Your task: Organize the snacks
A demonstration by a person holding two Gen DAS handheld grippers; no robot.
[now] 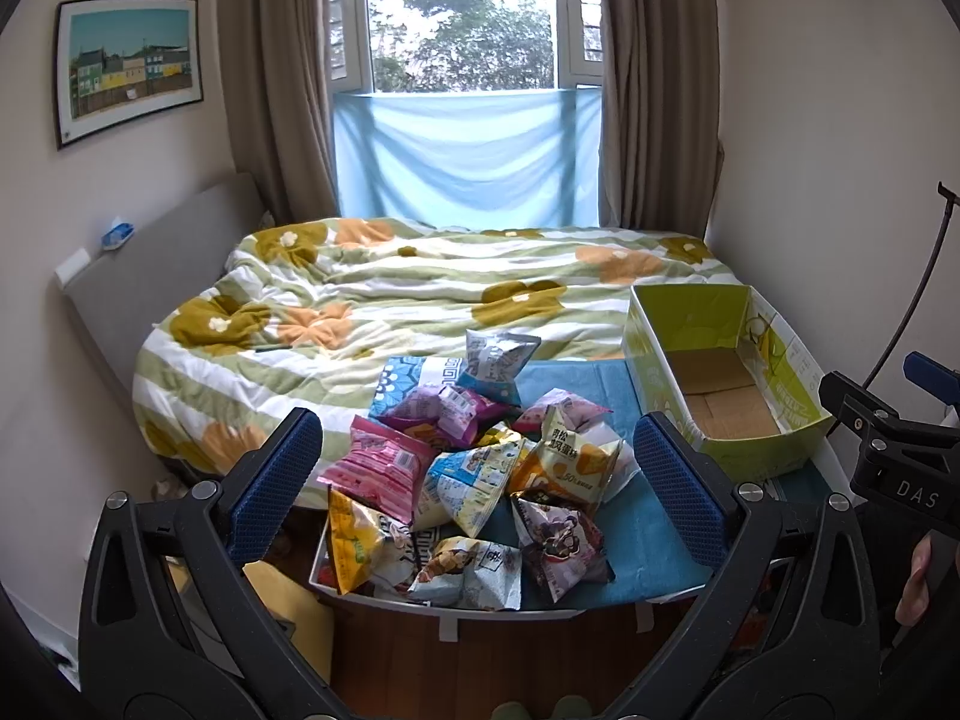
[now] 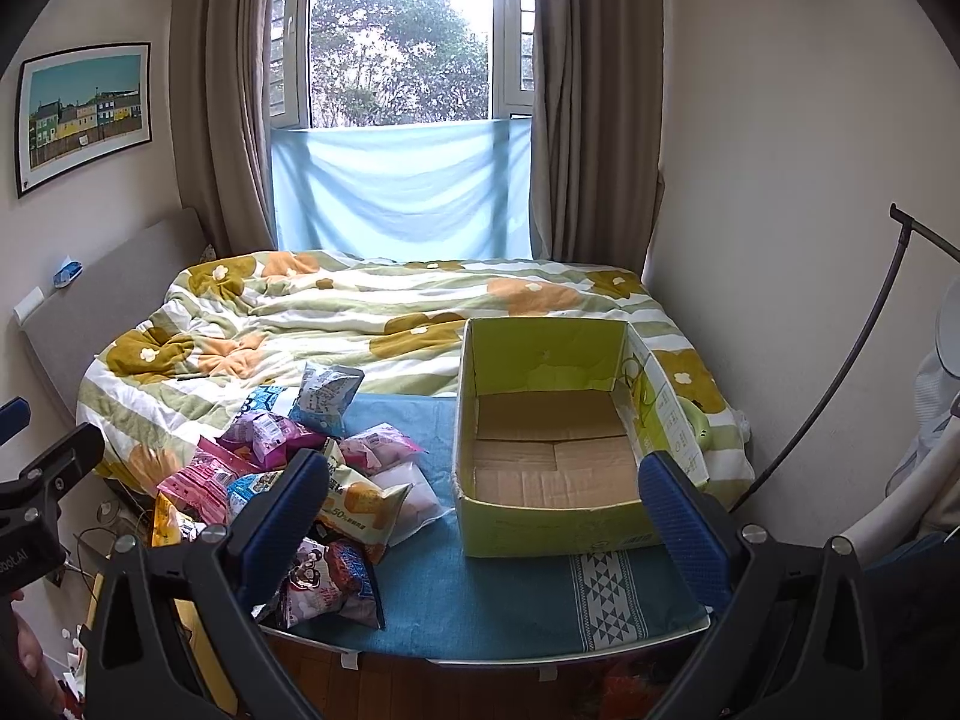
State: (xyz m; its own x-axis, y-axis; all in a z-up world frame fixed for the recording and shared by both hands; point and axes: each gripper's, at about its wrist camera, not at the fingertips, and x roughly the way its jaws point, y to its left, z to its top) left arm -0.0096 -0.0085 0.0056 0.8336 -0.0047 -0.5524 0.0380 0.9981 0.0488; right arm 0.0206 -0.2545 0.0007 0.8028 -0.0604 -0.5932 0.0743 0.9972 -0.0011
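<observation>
1. I hold both grippers back from the small table (image 2: 510, 618), above its near edge. My left gripper (image 1: 480, 480) faces the snack pile (image 1: 474, 480) with its fingers spread wide and nothing between them; my right gripper (image 2: 483, 516) faces the green cardboard box (image 2: 558, 516), fingers just as wide and empty.

2. The snacks lie heaped on the left half of the blue cloth (image 2: 432, 594) that covers the table, a few hanging over the near-left corner. The box stands on the right half, open at the top, and I see only bare cardboard on its floor.

3. I judge this to be the very start — no packet is in the box yet, and none is gripped.

4. The next move, as I read it, calls for picking one packet off the top of the heap. The orange packet (image 1: 570, 468) on the right of the pile sits nearest the box. These bags are puffy and slick, so I would close on a crimped edge rather than the air-filled middle, to avoid a slip or a burst.

5. Writing I can read: "50%" on the orange packet, along with large Chinese characters; "DAS" on the body of my right gripper, seen from the left camera. The box side carries print too small to make out.
</observation>
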